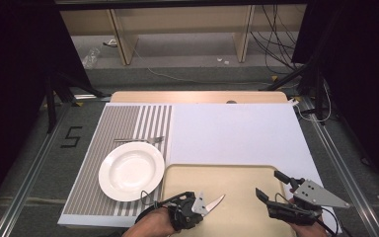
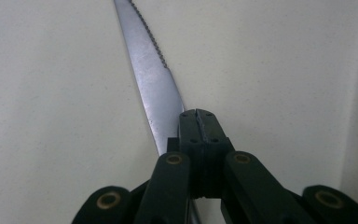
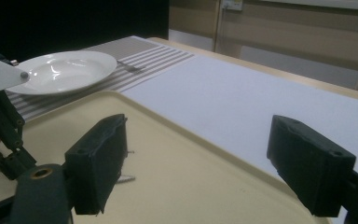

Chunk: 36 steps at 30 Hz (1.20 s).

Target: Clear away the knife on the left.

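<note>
A steel table knife (image 1: 216,202) with a serrated blade (image 2: 151,79) lies low over the beige tray (image 1: 217,173). My left gripper (image 1: 205,207) is shut on the knife near where the blade meets the handle, its jaws pressed together (image 2: 198,123). The blade points away from the gripper towards the tray's middle. My right gripper (image 1: 270,184) hovers over the tray's right side, open, with nothing between its jaws (image 3: 198,158). The knife's handle is hidden under the left gripper.
A white plate (image 1: 131,170) rests on a grey striped placemat (image 1: 123,123) left of the tray, with a fork (image 1: 140,140) lying just beyond it. A plain white mat (image 1: 237,133) covers the table behind the tray. The tray has a raised rim (image 3: 177,126).
</note>
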Tool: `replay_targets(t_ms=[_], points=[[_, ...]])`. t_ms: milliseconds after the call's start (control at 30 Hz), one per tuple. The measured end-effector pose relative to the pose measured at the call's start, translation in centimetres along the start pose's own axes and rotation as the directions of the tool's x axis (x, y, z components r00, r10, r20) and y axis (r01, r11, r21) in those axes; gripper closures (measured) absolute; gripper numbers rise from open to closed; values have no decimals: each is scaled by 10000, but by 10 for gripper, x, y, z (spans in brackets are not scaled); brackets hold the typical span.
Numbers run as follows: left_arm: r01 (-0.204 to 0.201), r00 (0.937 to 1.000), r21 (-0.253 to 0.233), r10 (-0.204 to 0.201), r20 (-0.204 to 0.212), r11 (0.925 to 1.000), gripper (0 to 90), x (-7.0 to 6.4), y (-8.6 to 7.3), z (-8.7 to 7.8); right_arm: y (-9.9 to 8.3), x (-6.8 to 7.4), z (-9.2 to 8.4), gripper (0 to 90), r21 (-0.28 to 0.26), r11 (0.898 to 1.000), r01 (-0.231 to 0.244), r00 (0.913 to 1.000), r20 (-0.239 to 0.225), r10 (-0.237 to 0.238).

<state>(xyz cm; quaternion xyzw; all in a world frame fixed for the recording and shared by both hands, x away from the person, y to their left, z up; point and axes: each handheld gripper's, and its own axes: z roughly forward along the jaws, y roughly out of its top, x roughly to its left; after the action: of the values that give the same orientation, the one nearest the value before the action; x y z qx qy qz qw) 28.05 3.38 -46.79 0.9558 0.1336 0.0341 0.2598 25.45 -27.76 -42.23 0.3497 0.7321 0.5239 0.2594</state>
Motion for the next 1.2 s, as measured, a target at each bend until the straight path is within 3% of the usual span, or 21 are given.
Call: replay_targets(t_ms=[433,833,1200], points=[[522,9979,174,-515,-391,9985,895,10,-5,-4,0,0,0,209,9,10000,44,10000,12,-44],[957,9914,387,-917,-931,9947,896,19,-10,-8,-1,0,1,210,33,10000,68,10000,18,-68],[1416,9842,542,-1347,-1148,9884,896,28,-16,-13,0,0,0,211,39,10000,56,10000,11,-56]])
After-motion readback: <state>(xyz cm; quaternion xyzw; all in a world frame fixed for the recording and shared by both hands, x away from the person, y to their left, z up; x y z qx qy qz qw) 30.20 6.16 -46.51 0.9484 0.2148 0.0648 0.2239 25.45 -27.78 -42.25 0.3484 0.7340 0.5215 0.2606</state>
